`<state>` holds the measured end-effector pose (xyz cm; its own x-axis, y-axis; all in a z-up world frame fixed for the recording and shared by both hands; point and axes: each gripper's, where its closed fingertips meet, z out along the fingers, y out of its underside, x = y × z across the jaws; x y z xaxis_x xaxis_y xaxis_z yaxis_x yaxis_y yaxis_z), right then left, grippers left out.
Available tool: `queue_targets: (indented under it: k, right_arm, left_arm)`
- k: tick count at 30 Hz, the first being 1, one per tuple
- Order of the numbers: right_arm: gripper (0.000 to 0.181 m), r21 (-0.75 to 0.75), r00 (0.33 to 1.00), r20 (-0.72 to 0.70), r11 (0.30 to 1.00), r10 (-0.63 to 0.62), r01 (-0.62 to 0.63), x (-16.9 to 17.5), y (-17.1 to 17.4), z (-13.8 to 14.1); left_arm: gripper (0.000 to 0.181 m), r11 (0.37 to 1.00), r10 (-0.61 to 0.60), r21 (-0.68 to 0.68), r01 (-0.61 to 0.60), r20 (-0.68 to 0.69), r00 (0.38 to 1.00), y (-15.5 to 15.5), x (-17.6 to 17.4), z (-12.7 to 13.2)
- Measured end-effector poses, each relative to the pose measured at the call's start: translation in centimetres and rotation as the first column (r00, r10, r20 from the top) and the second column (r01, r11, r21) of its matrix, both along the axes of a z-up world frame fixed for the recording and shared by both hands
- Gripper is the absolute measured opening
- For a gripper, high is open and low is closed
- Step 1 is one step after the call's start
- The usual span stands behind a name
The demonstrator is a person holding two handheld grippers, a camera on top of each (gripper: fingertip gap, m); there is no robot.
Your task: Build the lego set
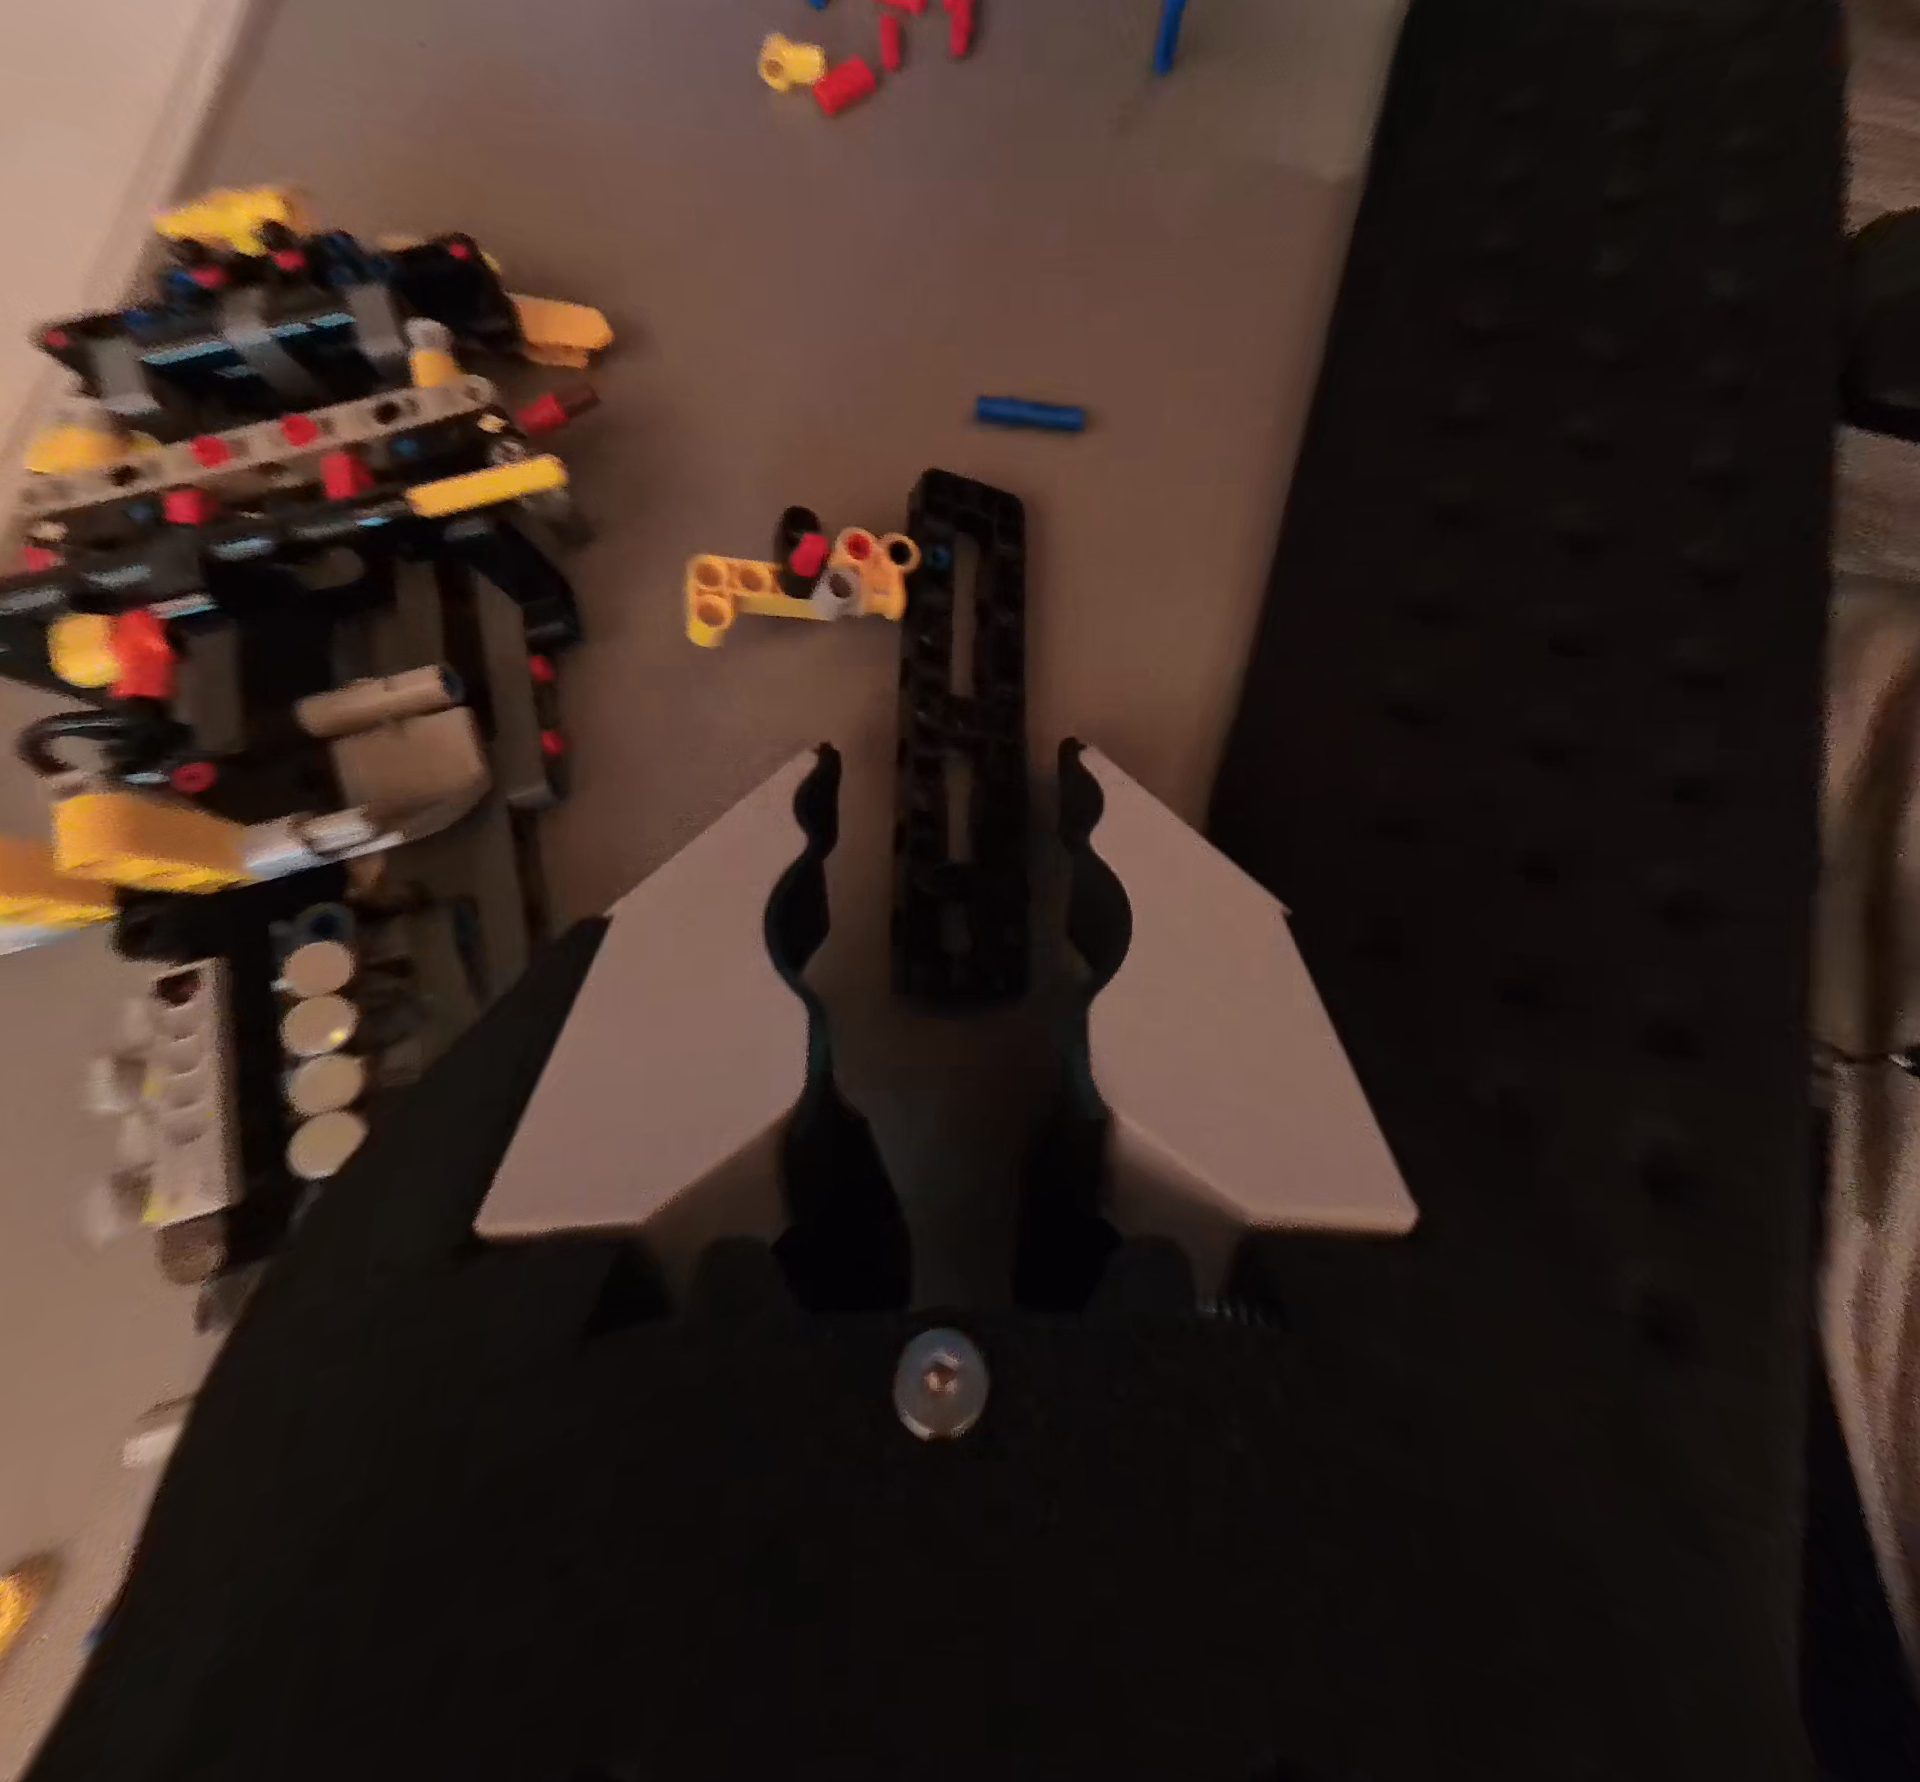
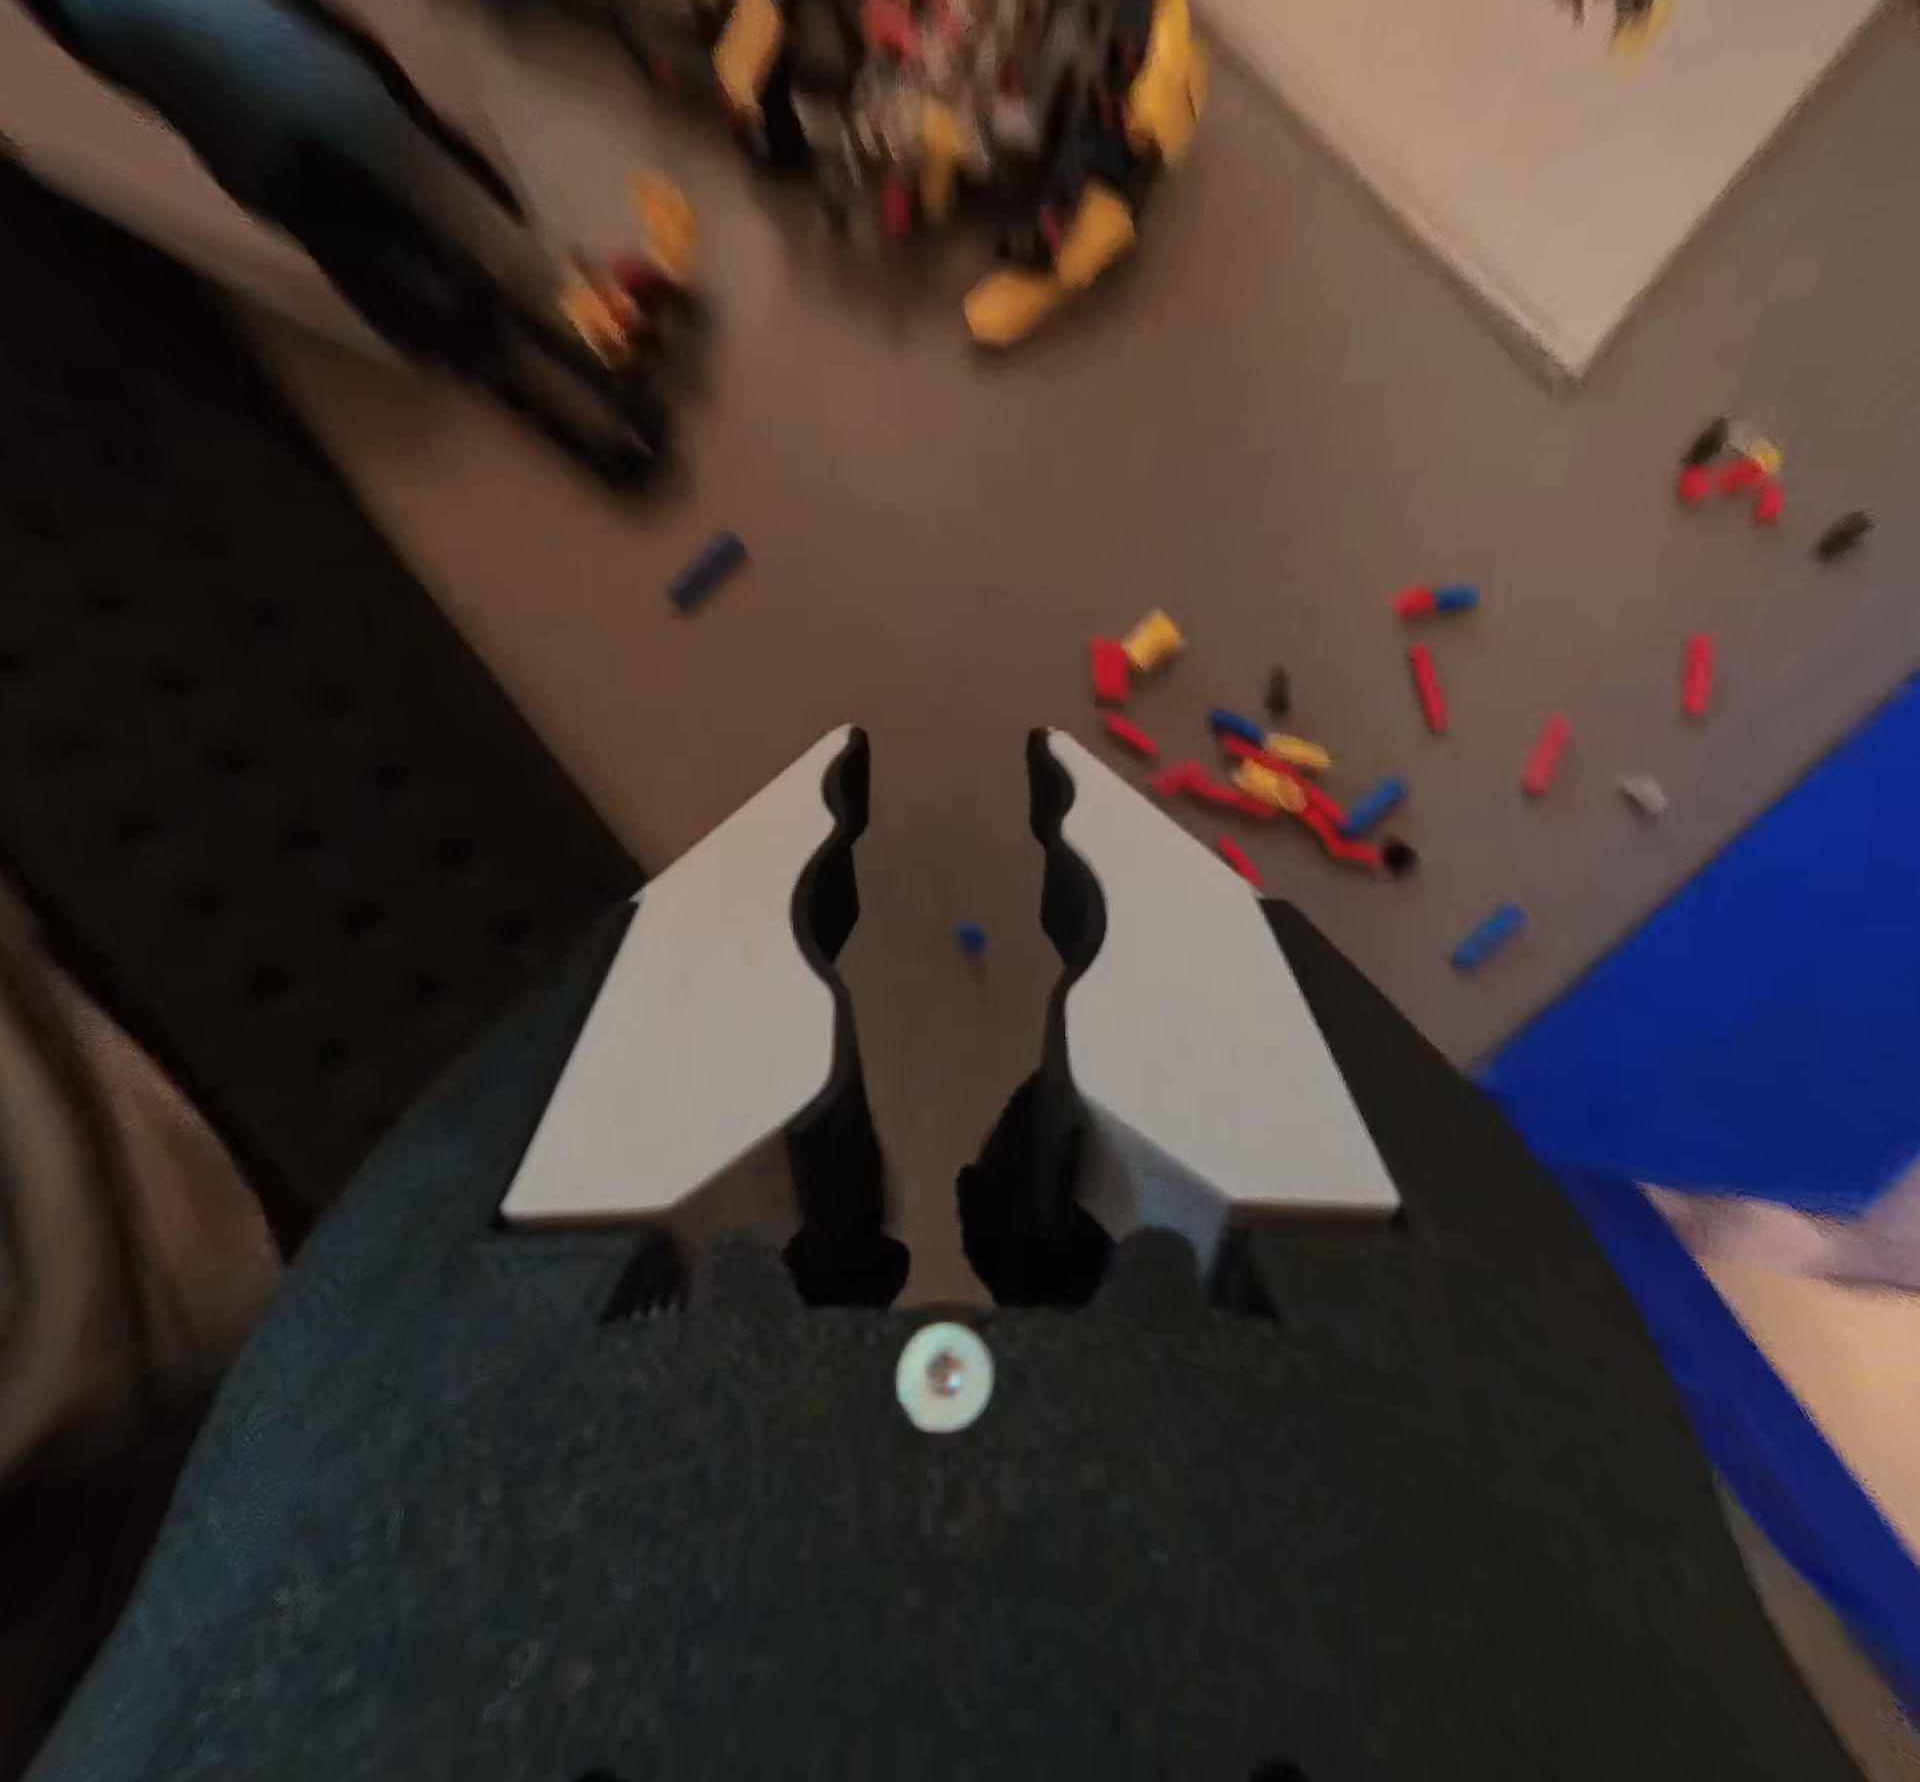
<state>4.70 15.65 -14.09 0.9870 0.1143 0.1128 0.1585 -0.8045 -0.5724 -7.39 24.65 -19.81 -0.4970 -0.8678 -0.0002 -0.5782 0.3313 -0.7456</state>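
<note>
Lego model of black, yellow and grey beams: far left | your left gripper: parted, empty, straddling long black perforated beam, likely lining up a grasp | right gripper: parted, empty, above small blue pin.

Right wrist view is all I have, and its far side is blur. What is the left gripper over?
Observer: The left gripper is open over a long black beam. The beam lies on the table between the fingers, with a gap on each side.
Operator: Anything on the beam?
Observer: A small yellow assembly sits against the left side of its far end. I cannot tell whether they are joined.
Operator: Loose pins nearby?
Observer: One blue pin lies alone just beyond the beam's far end.
</note>
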Motion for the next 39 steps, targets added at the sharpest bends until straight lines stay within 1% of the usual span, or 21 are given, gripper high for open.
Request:
queue_targets:
  k: [1,2,3,5,8,11,12,15,18,21,23,25,28,30,31,32,33,34,35,36,39]
  right_arm:
    - [0.029,0.079,0.997,-0.08,0.997,0.018,-0.011,-1.6,0.9,0.6]
    - [0.029,0.145,0.985,-0.163,0.989,0.048,-0.024,-3.2,1.7,0.9]
    - [0.029,0.199,0.967,-0.243,0.98,0.074,-0.025,-4.6,2.4,1.0]
    - [0.029,0.26,0.907,-0.4,0.965,0.133,-0.027,-7.1,3.5,0.6]
    - [0.028,0.331,0.782,-0.589,0.944,0.204,0.003,-9.2,5.0,0.9]
    - [0.026,0.338,0.605,-0.745,0.941,0.282,-0.022,-11.1,5.4,2.0]
    - [0.024,0.329,0.58,-0.764,0.944,0.283,-0.026,-11.3,5.5,2.1]
    - [0.02,0.332,0.59,-0.751,0.942,0.297,-0.051,-11.5,6.0,2.2]
    - [0.02,0.36,0.599,-0.736,0.932,0.316,-0.048,-11.3,6.3,3.0]
    - [0.025,0.366,0.606,-0.726,0.929,0.326,-0.061,-11.2,6.2,3.1]
    - [0.022,0.32,0.568,-0.749,0.937,0.342,-0.141,-12.5,5.6,2.2]
    - [0.009,0.341,0.487,-0.783,0.922,0.387,-0.184,-13.8,5.3,2.5]
    - [0.007,0.391,0.432,-0.807,0.912,0.403,-0.119,-13.5,6.0,3.6]
    - [0.007,0.424,0.375,-0.838,0.905,0.396,-0.008,-12.6,6.8,4.9]
    - [0.007,0.445,0.343,-0.85,0.894,0.4,0.058,-12.1,7.2,5.5]
    - [0.007,0.472,0.32,-0.852,0.873,0.414,0.128,-11.5,7.5,6.1]
    - [0.007,0.503,0.293,-0.849,0.84,0.439,0.202,-10.9,7.8,6.9]
    - [0.007,0.528,0.25,-0.845,0.811,0.473,0.251,-10.8,7.8,7.7]
    - [0.007,0.541,0.219,-0.84,0.794,0.496,0.277,-11.0,7.9,8.2]
    - [0.007,0.547,0.216,-0.837,0.783,0.504,0.295,-11.4,8.3,8.2]
    - [0.007,0.575,0.202,-0.818,0.761,0.538,0.301,-13.0,9.1,8.5]
  left_arm:
    - [0.041,1.0,-0.023,-0.004,0.023,-0.029,0.999,-0.3,-0.3,-0.3]
    - [0.028,1.0,-0.021,0.02,0.022,-0.034,0.999,-0.1,-0.2,-0.6]
    - [0.027,0.999,-0.029,0.045,0.03,-0.024,0.999,-0.1,-0.2,-0.5]
    - [0.027,0.992,-0.118,0.038,0.119,-0.028,0.993,-1.2,-1.1,0.0]
    - [0.027,0.977,-0.213,0.021,0.213,-0.001,0.977,-2.1,-2.0,2.3]
    - [0.026,0.964,-0.238,0.14,0.228,0.059,0.969,-1.2,-2.0,4.8]
    - [0.027,0.956,-0.255,0.174,0.237,0.085,0.963,-1.2,-2.1,5.6]
    - [0.027,0.932,-0.3,0.25,0.261,0.131,0.945,-1.4,-2.7,7.3]
    - [0.027,0.922,-0.288,0.311,0.23,0.158,0.944,-0.9,-2.6,8.0]
    - [0.027,0.923,-0.301,0.297,0.242,0.172,0.938,-1.1,-3.2,8.3]
    - [0.027,0.923,-0.316,0.289,0.253,0.201,0.927,-1.4,-3.5,8.7]
    - [0.027,0.921,-0.319,0.296,0.255,0.192,0.928,-1.4,-3.6,8.8]
    - [0.028,0.941,-0.247,0.291,0.173,0.239,0.939,-0.4,-3.2,9.4]
    - [0.034,0.975,-0.111,0.222,0.034,0.346,0.932,1.6,-2.6,11.5]
    - [0.035,0.99,-0.019,0.132,-0.039,0.409,0.912,2.8,-2.5,13.0]
    - [0.034,0.995,0.091,0.003,-0.104,0.466,0.88,4.0,-2.6,14.6]
    - [0.034,0.978,0.194,-0.16,-0.132,0.492,0.849,4.8,-3.0,15.8]
    - [0.034,0.937,0.269,-0.333,-0.11,0.481,0.835,4.7,-3.3,16.4]
    - [0.034,0.874,0.324,-0.477,-0.09,0.435,0.84,4.3,-3.4,16.3]
    - [0.034,0.814,0.346,-0.577,-0.067,0.389,0.853,3.5,-3.2,15.7]
    - [0.034,0.666,0.345,-0.745,0.02,0.332,0.878,1.2,-2.6,15.4]
